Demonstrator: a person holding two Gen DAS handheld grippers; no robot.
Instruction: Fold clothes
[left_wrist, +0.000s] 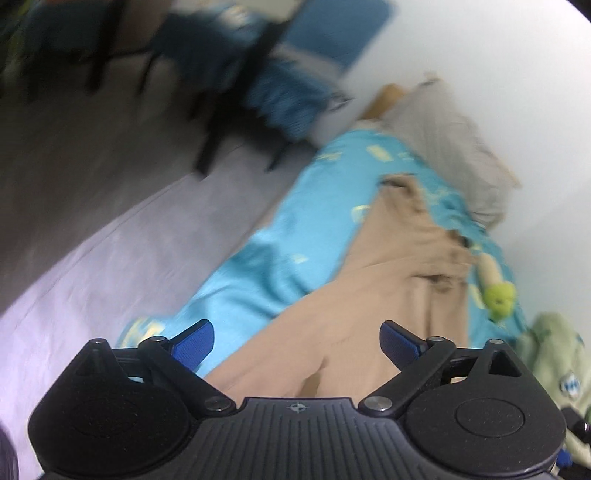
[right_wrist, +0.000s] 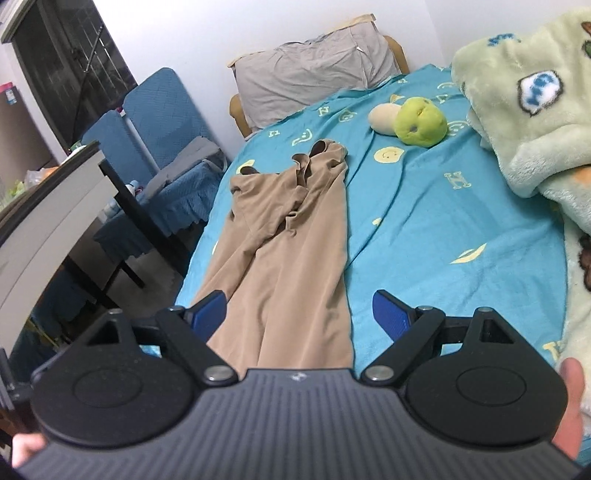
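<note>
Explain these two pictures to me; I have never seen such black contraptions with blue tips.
Each contraption is a hand-held two-finger gripper with a camera looking along its fingers. One picture comes from the left gripper, the other from the right gripper. Both are open and hold nothing. Below them a long tan soft garment lies stretched on a turquoise patterned bedsheet. Farther off are a green round plush toy, a grey pillow and a pale green fleece blanket.

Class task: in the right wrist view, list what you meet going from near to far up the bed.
Right gripper, tan garment, green plush toy, grey pillow.
</note>
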